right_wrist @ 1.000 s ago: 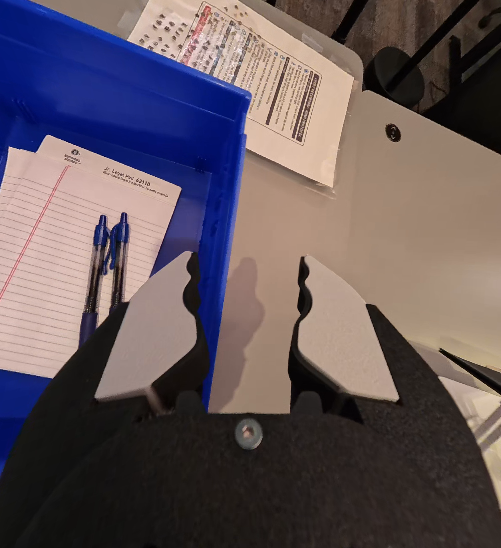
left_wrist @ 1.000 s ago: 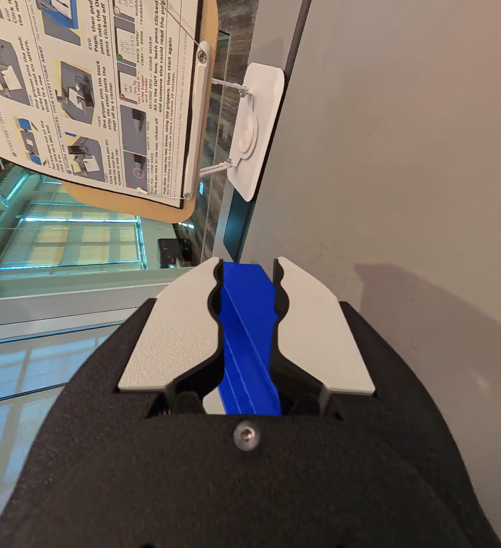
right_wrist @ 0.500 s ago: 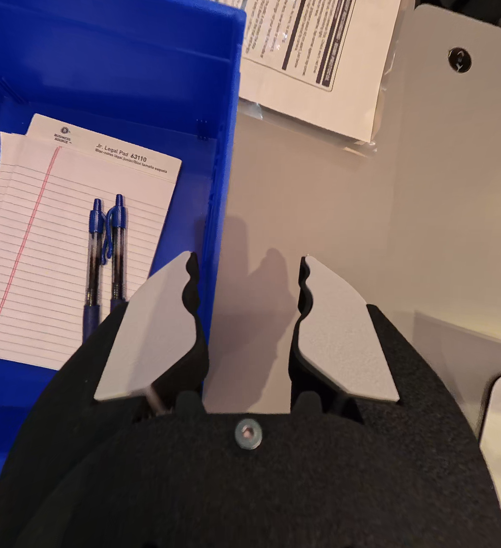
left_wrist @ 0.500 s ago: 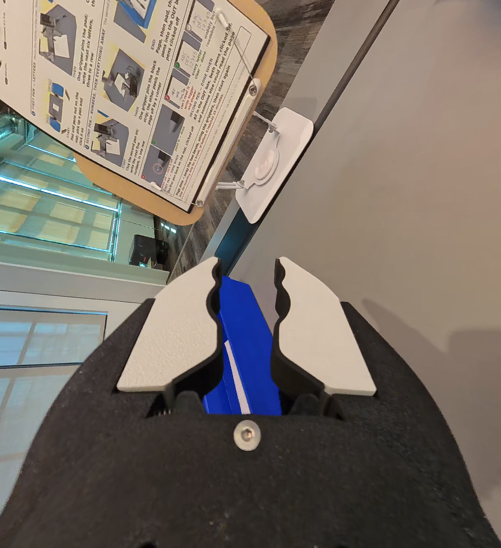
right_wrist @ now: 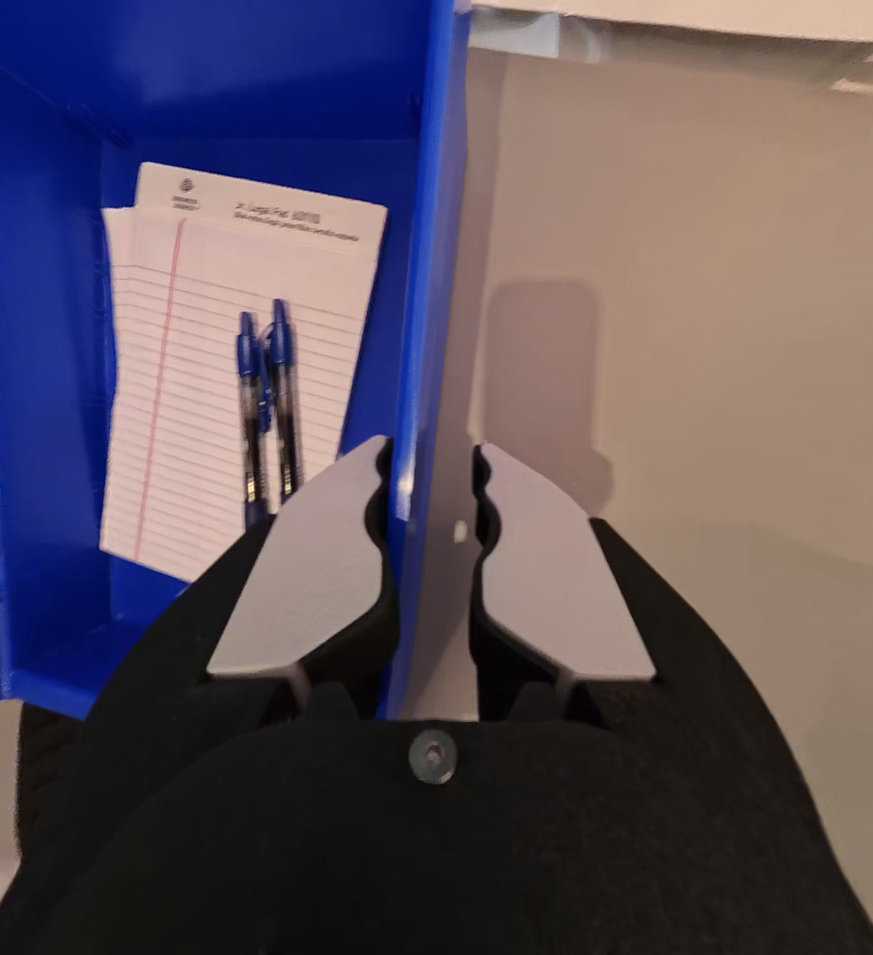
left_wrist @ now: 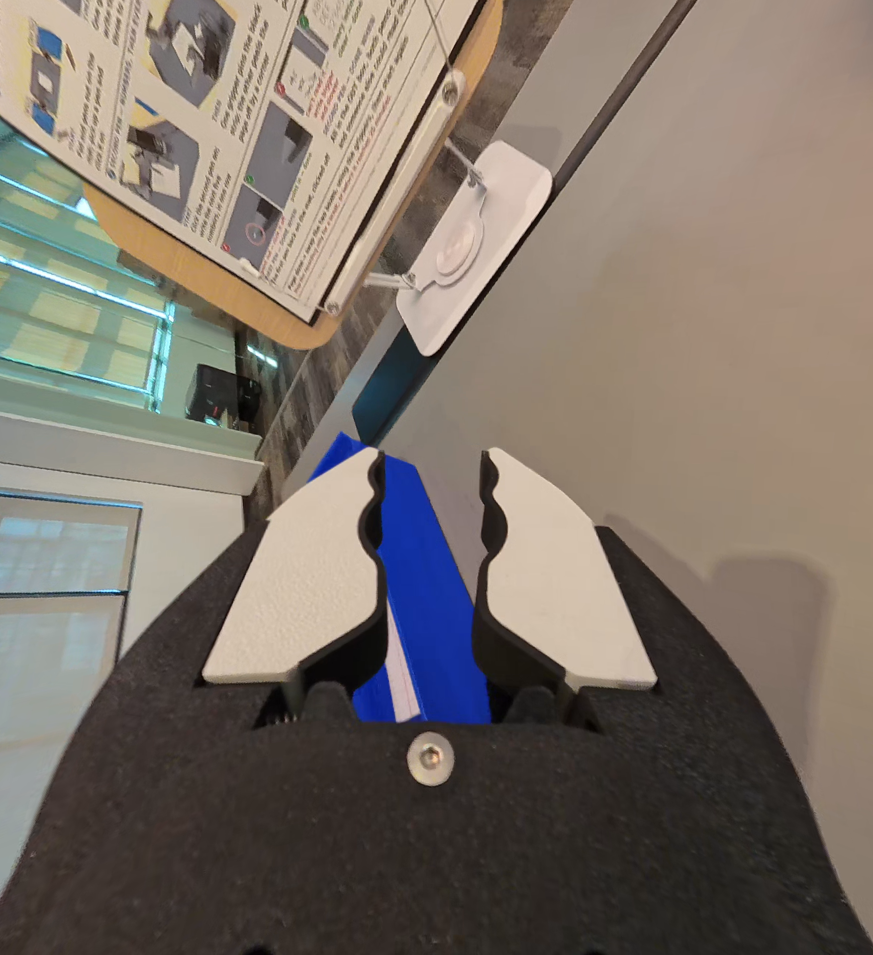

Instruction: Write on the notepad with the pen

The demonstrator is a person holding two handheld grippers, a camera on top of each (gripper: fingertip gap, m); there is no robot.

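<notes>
The right claw (right_wrist: 431, 455) straddles the blue plastic bin's (right_wrist: 426, 258) side wall, jaws narrowly apart, not clamped. The left claw (left_wrist: 431, 457) also gapes narrowly over a blue bin edge (left_wrist: 424, 568), tilted sideways above the grey worktop (left_wrist: 708, 362).

My right wrist view is soft with motion blur: the lines on the notepad (right_wrist: 240, 372) and the two pens (right_wrist: 269, 408) smear, and a blocky shadow falls on the warm-lit table (right_wrist: 708, 310). My left wrist view is sharper but wide-angle bent at the edges, with bright strip lights (left_wrist: 62, 279) behind glass and a faint shadow on the grey surface (left_wrist: 765, 584).
</notes>
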